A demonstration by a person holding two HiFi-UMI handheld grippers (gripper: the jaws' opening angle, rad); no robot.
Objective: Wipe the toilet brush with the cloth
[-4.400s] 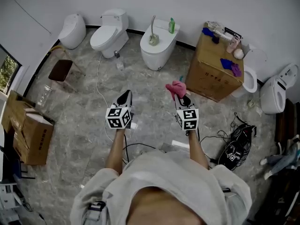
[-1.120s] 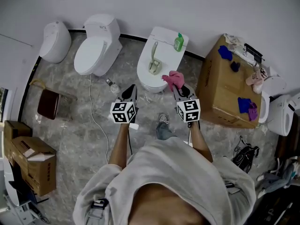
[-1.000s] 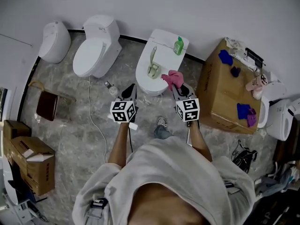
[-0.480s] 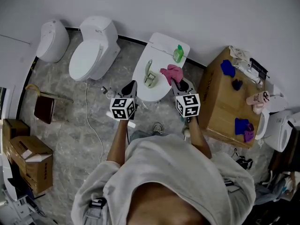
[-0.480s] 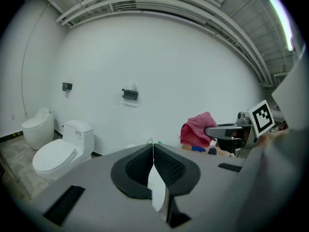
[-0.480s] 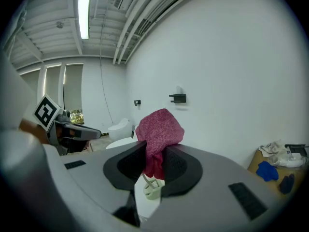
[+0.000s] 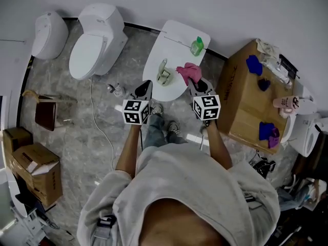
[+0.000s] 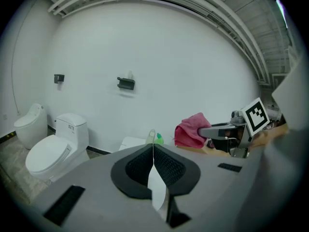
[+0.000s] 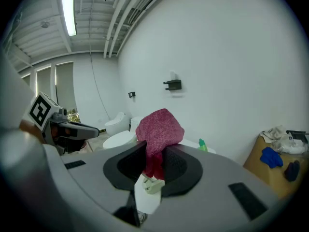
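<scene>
Pink fluffy cloth point(image 9: 159, 129) is pinched between the clenched jaws of the right tongs point(image 7: 197, 84) and bunches up above their tips. In the head view it lies over the right side of the closed lid of a white toilet point(image 7: 154, 86). The pale green toilet brush point(image 7: 163, 73) sits in its holder on that lid, just left of the cloth, with a bare strip of lid between them. The left tongs point(image 8: 153, 147) are clenched on nothing, their tips near the lid's front edge, close beside the brush. A green bottle point(image 7: 197, 46) stands on the cistern behind. To the right, a brown cardboard box point(image 7: 241, 106) carries blue rags point(image 7: 253, 64) and other small items. A second white toilet point(image 7: 92, 37) stands to the left on the grey marbled floor point(image 7: 77, 137), where a white cable point(image 7: 100, 122) trails.
</scene>
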